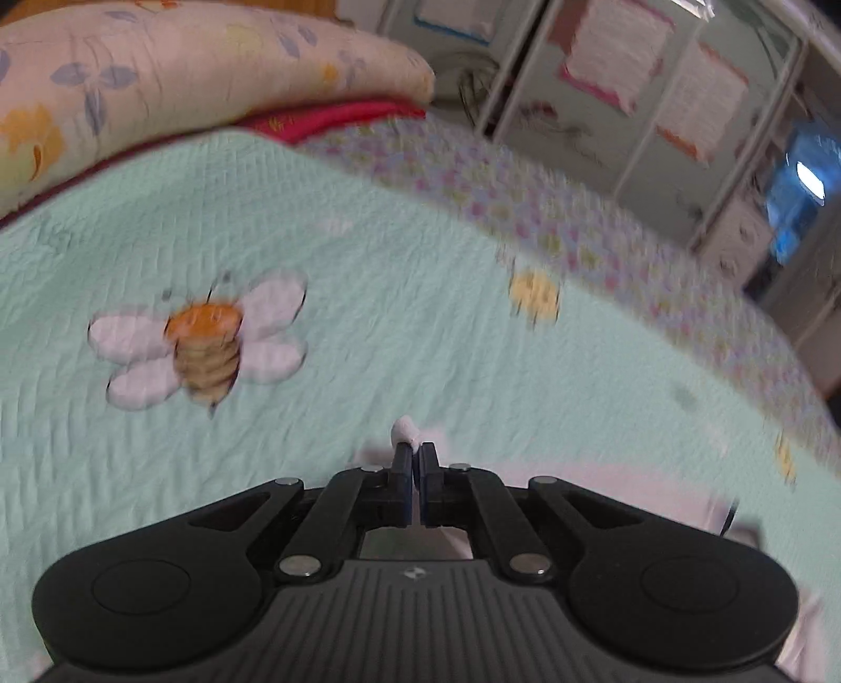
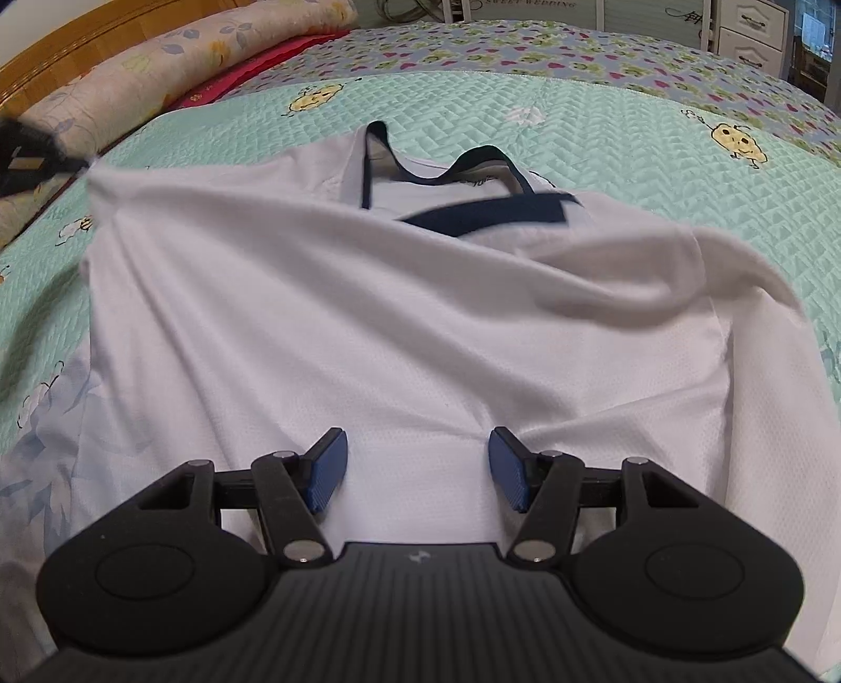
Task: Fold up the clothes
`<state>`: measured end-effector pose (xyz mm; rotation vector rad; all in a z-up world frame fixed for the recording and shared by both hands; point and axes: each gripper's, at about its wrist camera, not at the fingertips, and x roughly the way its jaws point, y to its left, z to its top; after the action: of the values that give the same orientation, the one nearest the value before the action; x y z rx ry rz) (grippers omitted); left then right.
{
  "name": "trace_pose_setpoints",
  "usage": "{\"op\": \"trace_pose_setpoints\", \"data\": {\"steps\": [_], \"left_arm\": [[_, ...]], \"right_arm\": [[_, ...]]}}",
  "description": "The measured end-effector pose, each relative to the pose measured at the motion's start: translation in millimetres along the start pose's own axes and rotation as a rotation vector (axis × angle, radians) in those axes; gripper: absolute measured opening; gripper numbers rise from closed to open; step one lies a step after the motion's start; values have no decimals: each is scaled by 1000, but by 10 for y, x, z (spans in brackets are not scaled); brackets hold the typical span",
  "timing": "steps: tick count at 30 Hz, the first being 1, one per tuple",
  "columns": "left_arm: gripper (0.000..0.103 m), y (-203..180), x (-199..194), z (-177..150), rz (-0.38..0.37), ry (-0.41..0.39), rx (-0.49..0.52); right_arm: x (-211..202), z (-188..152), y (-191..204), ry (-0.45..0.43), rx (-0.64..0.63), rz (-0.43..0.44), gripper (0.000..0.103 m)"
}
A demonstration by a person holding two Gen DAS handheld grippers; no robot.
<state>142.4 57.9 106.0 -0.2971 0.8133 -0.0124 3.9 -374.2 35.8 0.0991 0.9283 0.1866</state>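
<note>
A white shirt (image 2: 368, 326) with navy trim lies on the mint quilt (image 2: 604, 136), its long axis running near to far, collar (image 2: 462, 173) at the far end. The left gripper (image 1: 416, 456), fingers pressed together, pinches a bit of white fabric and lifts the shirt's left edge. The right gripper (image 2: 418, 465) hovers over the near hem, fingers spread wide.

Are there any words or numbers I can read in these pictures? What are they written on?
"SWEET WEDDING" on the pale board beyond the bed, at the top edge of the right wrist view.
Dark cursive on the cabinet panel: too small to read.
Dark print inside the white shirt collar: too blurred to read.
Pink-edged sheets on the cabinet doors, left wrist view: blurred, unreadable.
Small logo on each gripper body: no letters.
</note>
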Motion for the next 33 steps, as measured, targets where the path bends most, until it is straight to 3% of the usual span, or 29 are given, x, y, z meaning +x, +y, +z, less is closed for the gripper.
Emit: {"op": "trace_pose_setpoints", "data": {"steps": [1, 6, 8, 10, 14, 17, 19, 22, 26, 33], "left_arm": [[3, 55, 55, -113, 18, 38, 7], [16, 250, 182, -395, 168, 55, -74], [29, 379, 44, -415, 238, -12, -206], [32, 439, -120, -400, 325, -79, -293], [32, 127, -289, -369, 347, -121, -143], [32, -381, -322, -413, 278, -135, 41], [33, -722, -306, -432, 192, -138, 125], [36, -1232, -158, -476, 45, -102, 240], [43, -1995, 171, -567, -93, -74, 470], [50, -2833, 701, -836, -102, -47, 744]], "right_arm": [[4, 2, 1, 1, 3, -2, 61], [8, 11, 7, 14, -19, -6, 61], [-19, 15, -25, 10, -10, 3, 61], [-82, 21, -73, -7, 17, 20, 61], [-242, 43, -178, -58, 66, 47, 60], [-442, 125, -206, -150, 1, -6, 60], [-507, 224, -221, -188, -59, -59, 60], [-471, 417, -320, -193, -100, -107, 60], [-315, 672, -399, -198, -119, -91, 60], [166, 1027, -221, -136, -185, -129, 60]]}}
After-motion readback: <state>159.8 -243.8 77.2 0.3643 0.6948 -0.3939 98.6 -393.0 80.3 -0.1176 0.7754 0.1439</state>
